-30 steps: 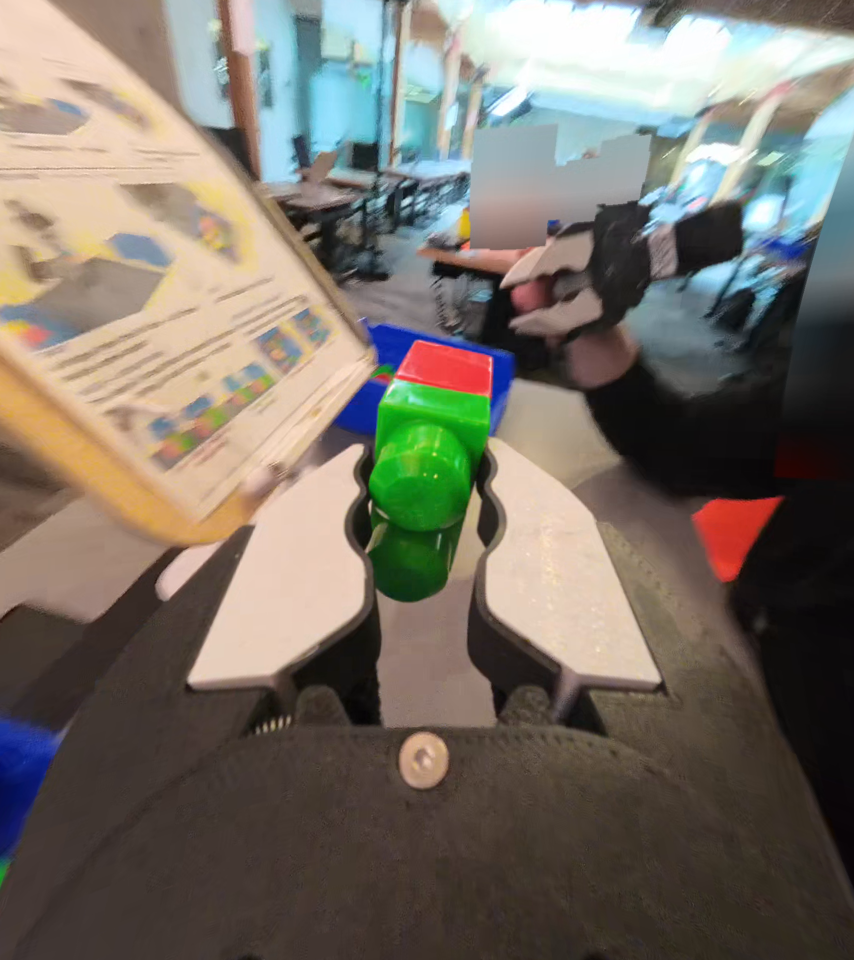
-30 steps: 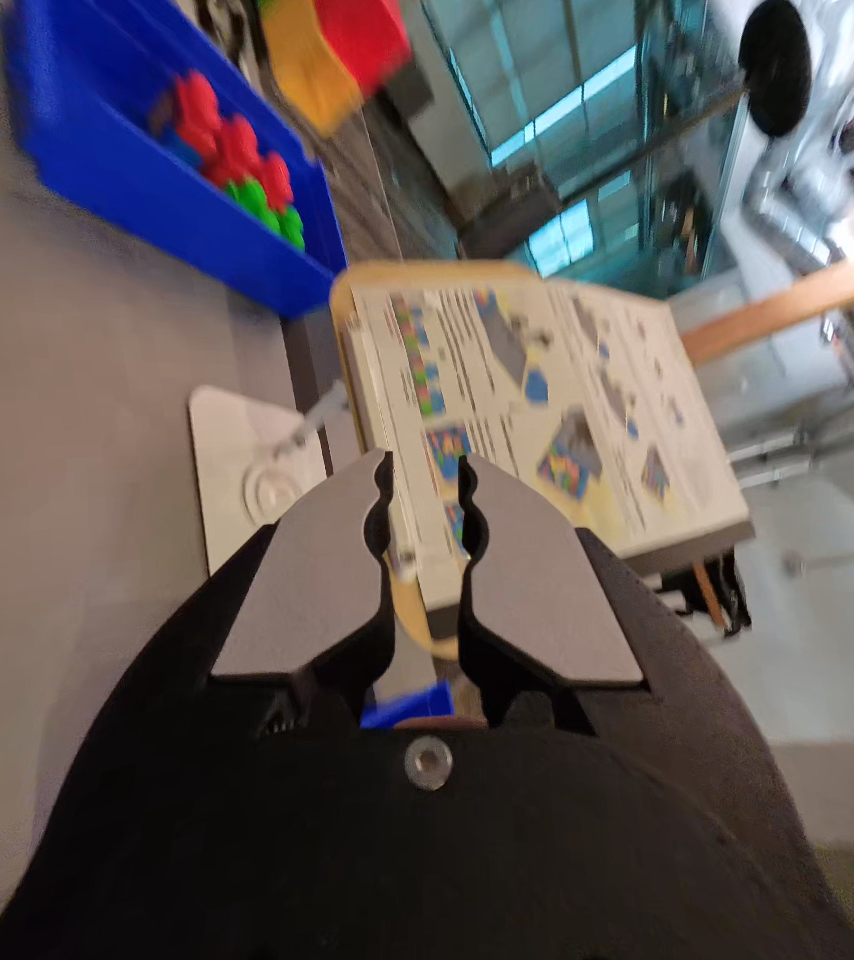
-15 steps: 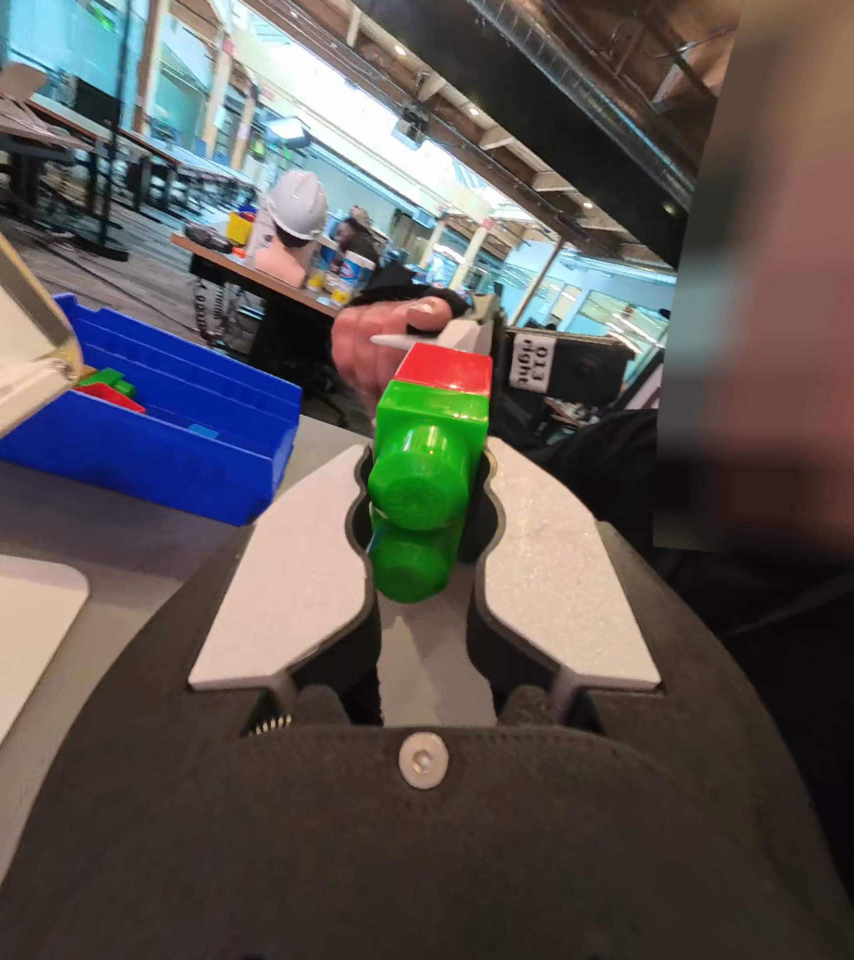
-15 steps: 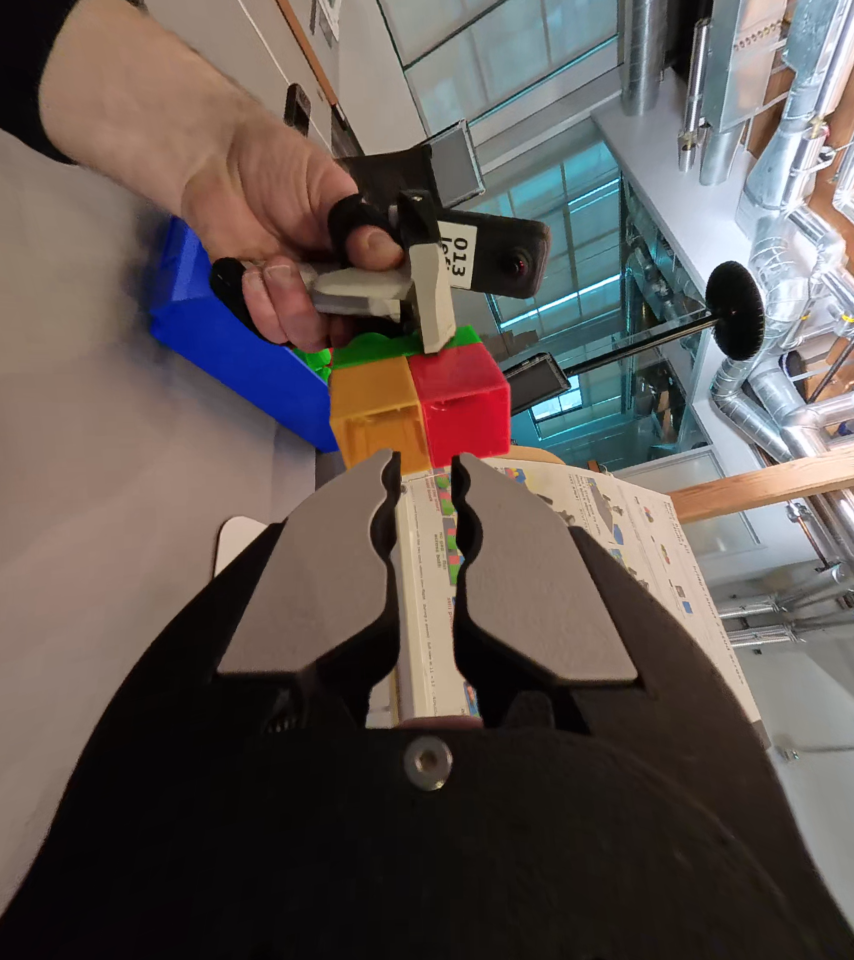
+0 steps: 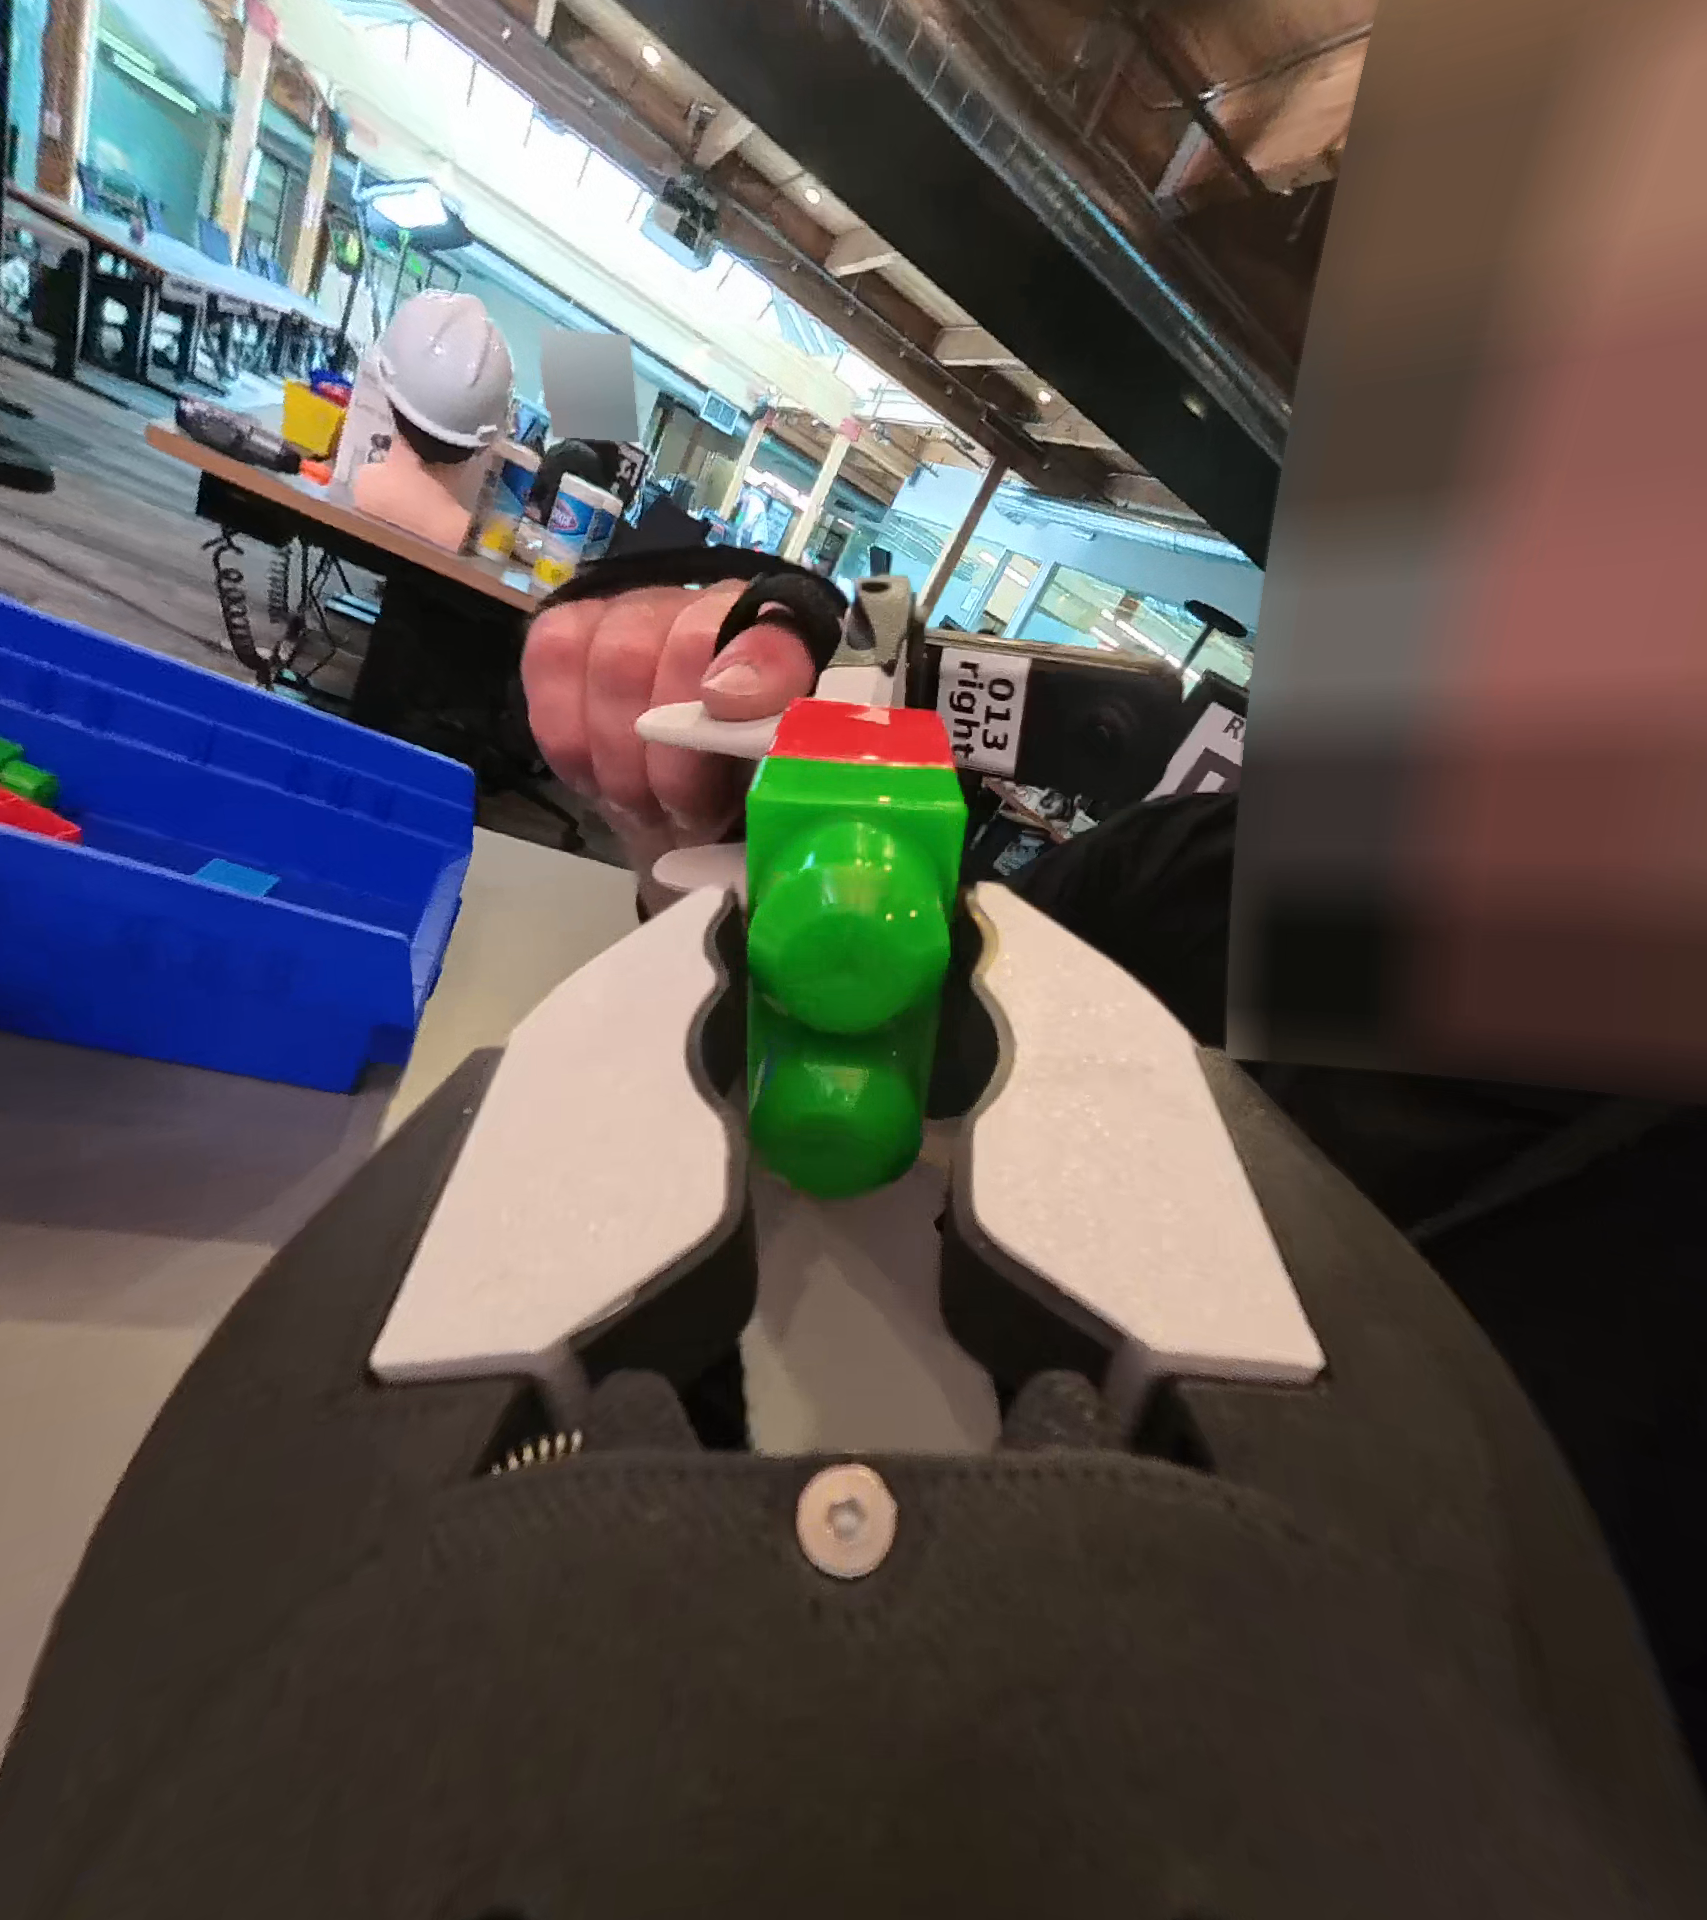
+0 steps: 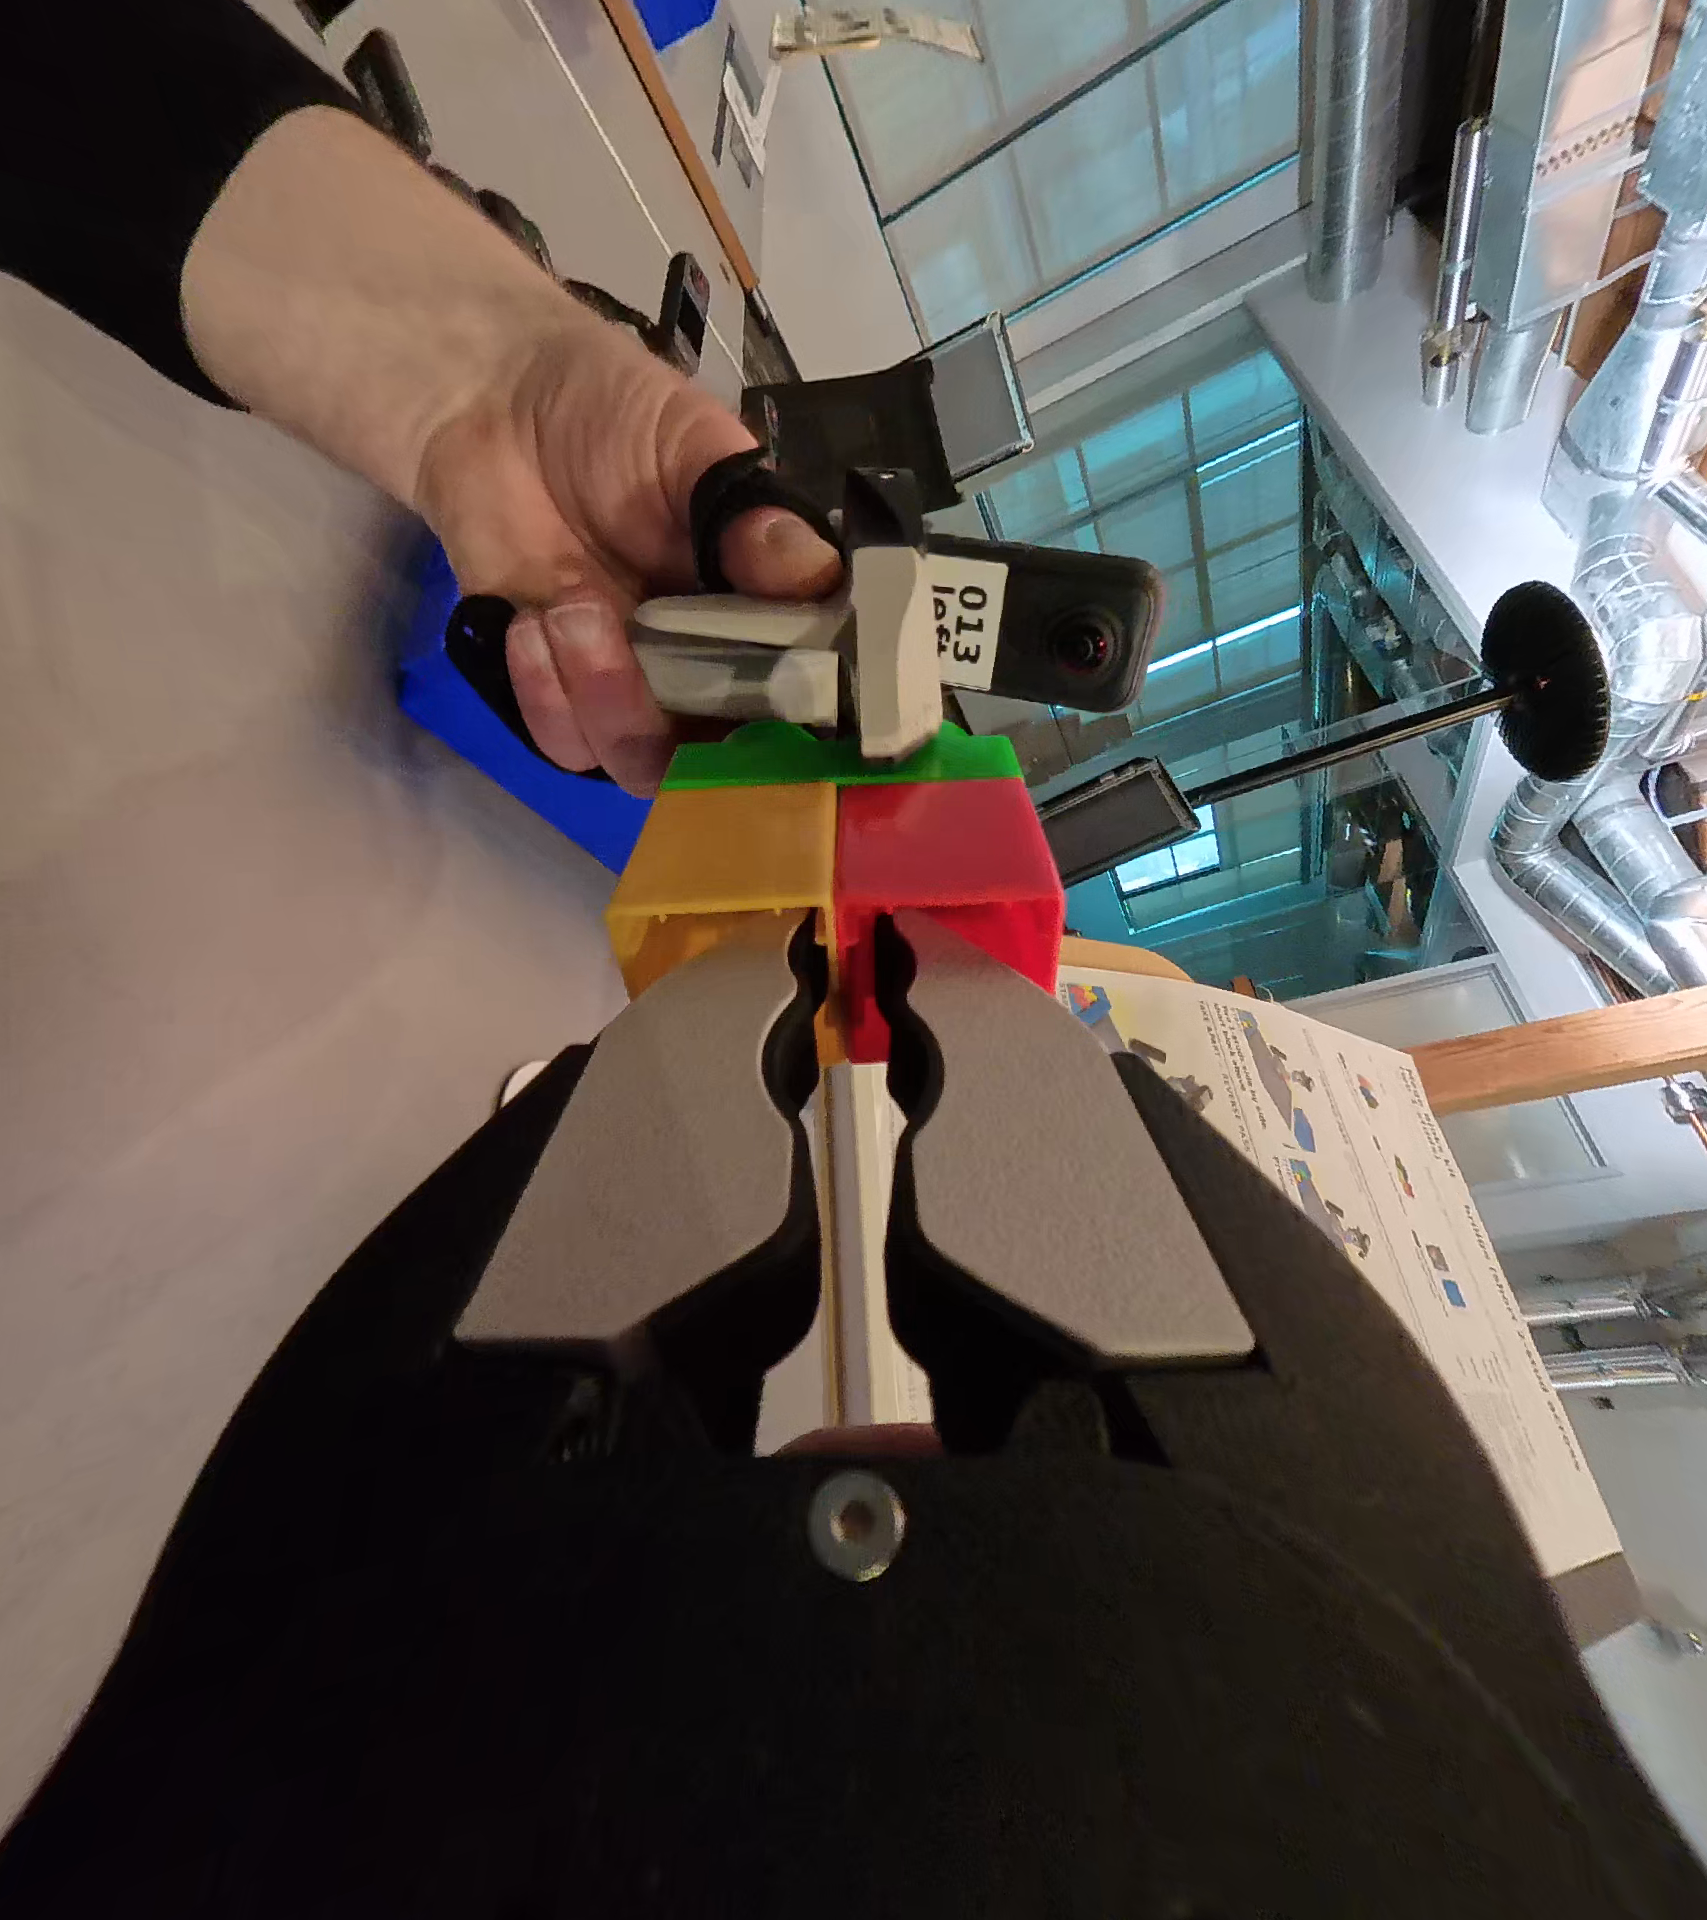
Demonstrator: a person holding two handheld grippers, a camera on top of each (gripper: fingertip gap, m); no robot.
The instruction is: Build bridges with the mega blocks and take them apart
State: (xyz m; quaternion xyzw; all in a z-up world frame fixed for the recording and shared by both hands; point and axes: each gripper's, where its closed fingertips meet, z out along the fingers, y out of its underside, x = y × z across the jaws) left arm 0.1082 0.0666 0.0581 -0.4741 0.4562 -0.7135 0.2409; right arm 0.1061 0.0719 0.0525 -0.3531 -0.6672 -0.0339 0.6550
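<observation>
Left gripper (image 5: pixel 847 935): jaws closed on the sides of a green block (image 5: pixel 854 831), studs facing the camera; held in the air above the grey table (image 5: pixel 153 1195).

Block assembly: green block carrying an orange block (image 6: pixel 735 852) and a red block (image 6: pixel 942 852) side by side, their hollow undersides open toward the right gripper.

Right gripper (image 6: pixel 854 961): jaws narrow, one fingertip inside each hollow, pinching the two adjoining walls where orange meets red.

Blue bin (image 5: pixel 205 935): on the table at the left of the left wrist view, loose red and green blocks inside; well apart from the assembly.

Instruction sheet (image 6: pixel 1348 1195): on a board behind and beside the assembly.

Clearance: bare table on the bin side; the operator's dark sleeve closes the opposite side.
</observation>
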